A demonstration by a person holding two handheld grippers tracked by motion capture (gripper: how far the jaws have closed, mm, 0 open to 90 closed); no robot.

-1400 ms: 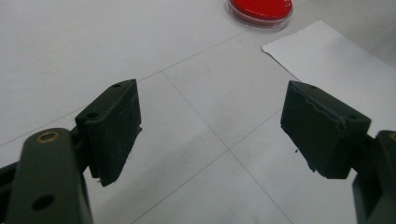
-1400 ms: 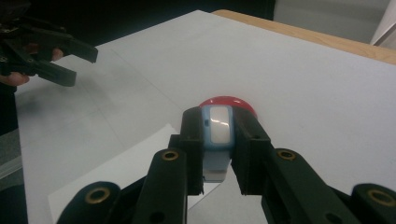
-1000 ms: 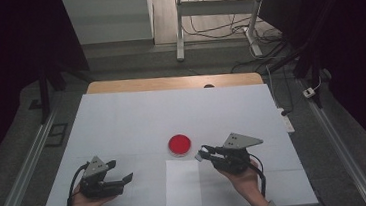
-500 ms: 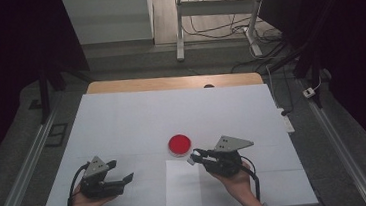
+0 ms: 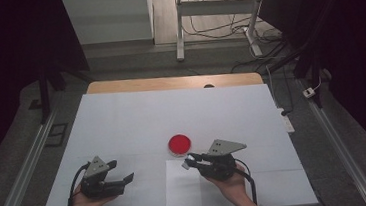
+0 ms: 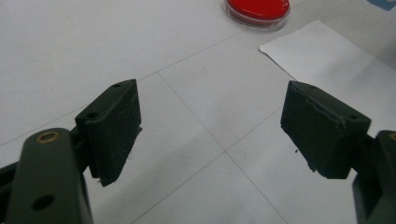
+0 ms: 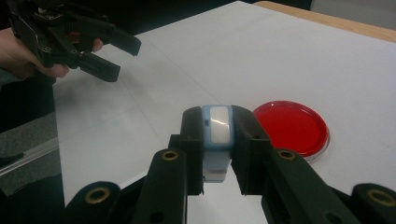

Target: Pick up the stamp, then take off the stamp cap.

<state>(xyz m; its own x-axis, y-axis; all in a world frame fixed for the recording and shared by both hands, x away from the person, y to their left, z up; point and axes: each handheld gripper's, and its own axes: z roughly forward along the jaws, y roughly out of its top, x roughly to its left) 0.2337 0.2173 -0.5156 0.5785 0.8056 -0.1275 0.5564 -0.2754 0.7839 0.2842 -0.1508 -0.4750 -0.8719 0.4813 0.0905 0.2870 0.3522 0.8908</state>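
A small light-blue block with a white face sits clamped between the black jaws of my right gripper. In the high view that gripper hovers over the top edge of a white paper sheet, just below a round red dish. The red dish lies right of the held block in the right gripper view. My left gripper rests low at the table's front left, its jaws wide apart with nothing between them. It points toward the red dish and the paper's corner.
A white sheet covers the table; a wooden strip runs along its far edge. Metal rails flank the table on both sides. A desk frame and cables stand on the floor beyond. The left gripper is in the right gripper view, far left.
My right gripper has shifted left and slightly toward the near edge, carrying the blue block over the paper's top edge. The left gripper has stayed put.
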